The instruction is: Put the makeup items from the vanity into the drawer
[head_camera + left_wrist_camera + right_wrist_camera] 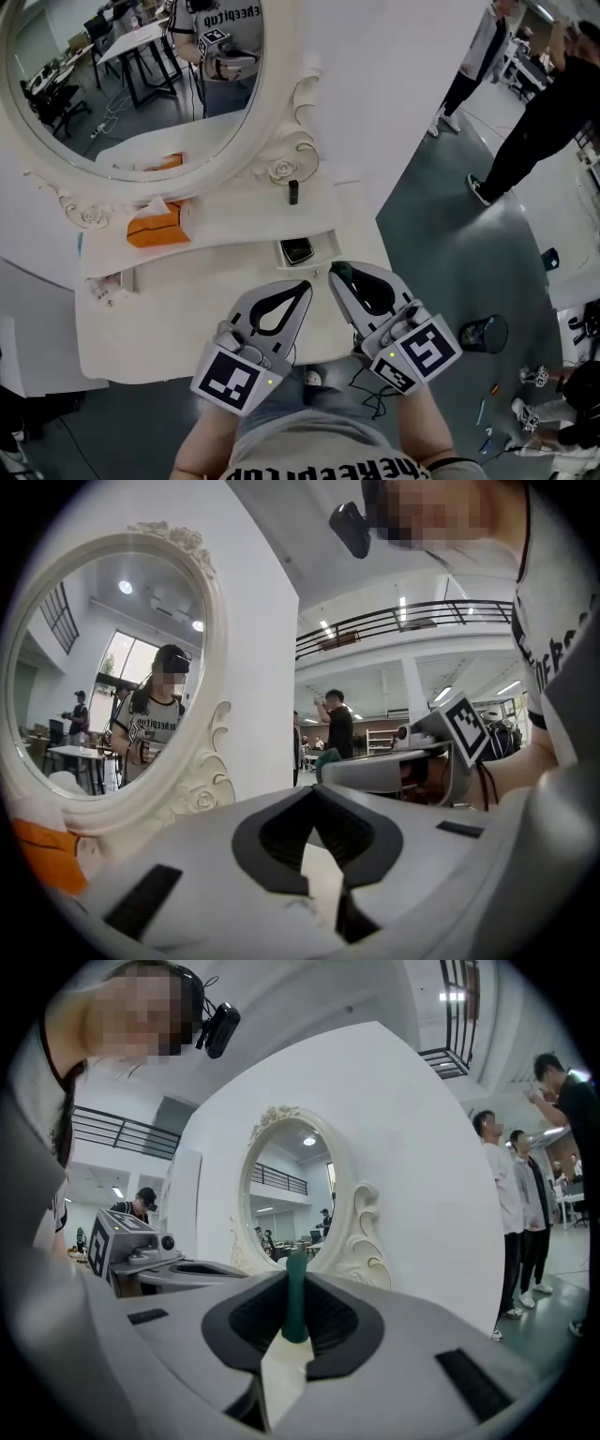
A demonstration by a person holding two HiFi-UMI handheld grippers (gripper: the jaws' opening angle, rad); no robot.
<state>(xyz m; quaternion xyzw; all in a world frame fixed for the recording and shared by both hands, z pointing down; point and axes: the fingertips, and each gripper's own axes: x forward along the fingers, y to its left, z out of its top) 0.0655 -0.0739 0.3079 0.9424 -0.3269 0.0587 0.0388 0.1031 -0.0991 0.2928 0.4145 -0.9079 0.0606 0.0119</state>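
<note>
Green tube point(296, 1290), one, in right claw point(340, 275)

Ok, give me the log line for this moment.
left gripper: jaws shut, empty | right gripper: jaws shut on green tube | drawer: open, black case inside | tube not yet in drawer

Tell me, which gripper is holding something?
The right gripper: a green tube is pinched between its jaws. The left gripper holds nothing.
</note>
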